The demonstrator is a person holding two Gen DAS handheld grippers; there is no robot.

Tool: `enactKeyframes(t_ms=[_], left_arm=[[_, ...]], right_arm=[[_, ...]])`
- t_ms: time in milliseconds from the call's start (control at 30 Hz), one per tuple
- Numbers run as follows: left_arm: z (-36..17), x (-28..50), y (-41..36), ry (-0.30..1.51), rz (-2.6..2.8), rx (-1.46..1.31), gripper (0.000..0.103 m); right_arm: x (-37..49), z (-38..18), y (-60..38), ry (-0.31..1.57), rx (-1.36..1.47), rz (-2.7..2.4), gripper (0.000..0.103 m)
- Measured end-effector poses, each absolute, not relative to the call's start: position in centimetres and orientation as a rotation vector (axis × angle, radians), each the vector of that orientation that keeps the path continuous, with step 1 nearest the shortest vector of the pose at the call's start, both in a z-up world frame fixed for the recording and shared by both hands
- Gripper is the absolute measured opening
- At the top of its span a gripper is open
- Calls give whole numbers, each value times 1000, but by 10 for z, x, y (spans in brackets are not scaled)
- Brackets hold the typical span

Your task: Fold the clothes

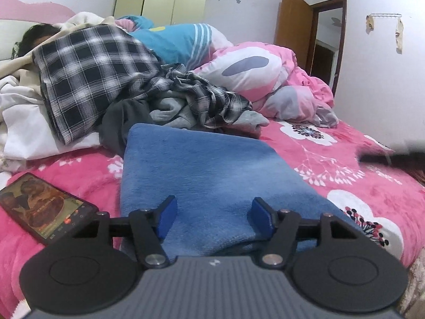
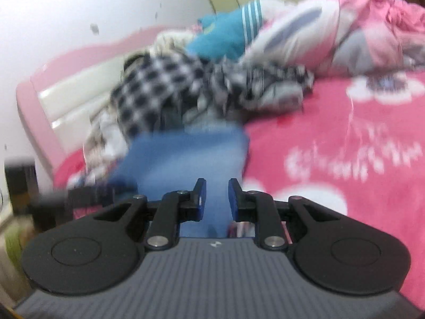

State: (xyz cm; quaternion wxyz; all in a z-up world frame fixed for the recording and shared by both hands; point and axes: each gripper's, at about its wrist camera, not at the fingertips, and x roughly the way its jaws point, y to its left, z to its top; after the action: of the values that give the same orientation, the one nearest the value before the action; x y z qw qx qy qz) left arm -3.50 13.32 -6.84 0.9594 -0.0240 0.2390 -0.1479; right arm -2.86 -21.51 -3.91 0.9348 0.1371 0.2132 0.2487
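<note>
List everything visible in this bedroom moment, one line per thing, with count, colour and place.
blue garment: one, blue, folded flat on bed, nearest
phone: one, black, screen lit, left of it
checked cloth: one, black-white, draped at back left
clothes heap: one, grey and plaid, behind blue garment
duvet: one, pink-white, bunched at back right
bed cover: one, pink floral
wardrobe: one, pale yellow, far wall
door: one, brown, open
person's head: one, far left
left gripper: open, over blue garment
right gripper: narrow gap, nothing visibly pinched
</note>
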Motion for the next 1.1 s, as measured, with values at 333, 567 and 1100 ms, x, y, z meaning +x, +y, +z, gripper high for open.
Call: enactKeyframes(t_ms=[333,567,1100], left_arm=[[-75,-39,136,451,-326,-32,65],[-76,-43,141,434,-344,-50,66],[-86,-49,149,391,-354,-64,70]], right_arm=[[128,-88,-124,628,47,514,13],[120,-47,-114,556,-7,513,15],[108,-50,11,646,-184,956,15]])
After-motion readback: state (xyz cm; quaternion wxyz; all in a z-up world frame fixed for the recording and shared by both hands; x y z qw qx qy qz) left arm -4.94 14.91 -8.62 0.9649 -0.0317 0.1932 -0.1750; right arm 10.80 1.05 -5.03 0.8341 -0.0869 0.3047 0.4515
